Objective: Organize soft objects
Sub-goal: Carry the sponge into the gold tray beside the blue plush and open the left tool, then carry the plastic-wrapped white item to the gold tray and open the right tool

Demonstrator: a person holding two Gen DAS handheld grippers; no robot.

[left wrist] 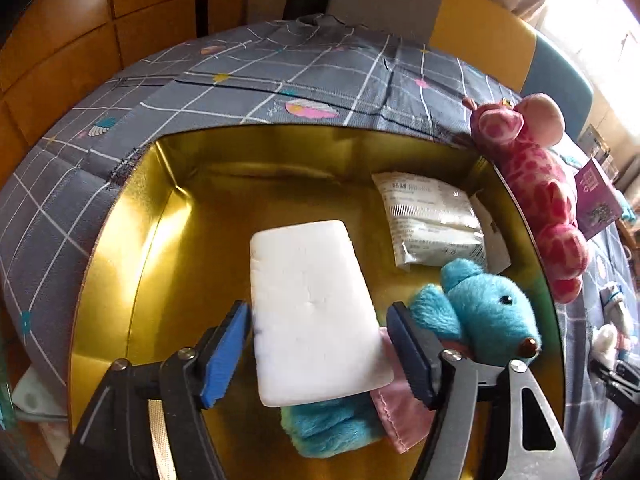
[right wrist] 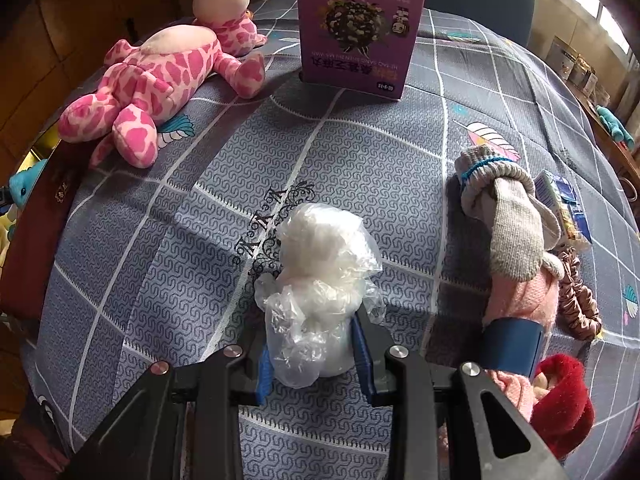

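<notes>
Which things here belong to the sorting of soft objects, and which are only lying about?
Belonging to the job:
white sponge block, between the open left gripper fingers
blue plush toy in the gold tin
pink giraffe plush
white stuffing in plastic, held by the right gripper
grey sock

Lying about:
purple box
sealed packet

A grey checked cloth (right wrist: 360, 152) covers the surface. On it lie a pink giraffe toy (right wrist: 160, 76), an upright purple box (right wrist: 358, 36), a grey sock bundle (right wrist: 508, 216) and a gold tin (left wrist: 120, 240).
</notes>
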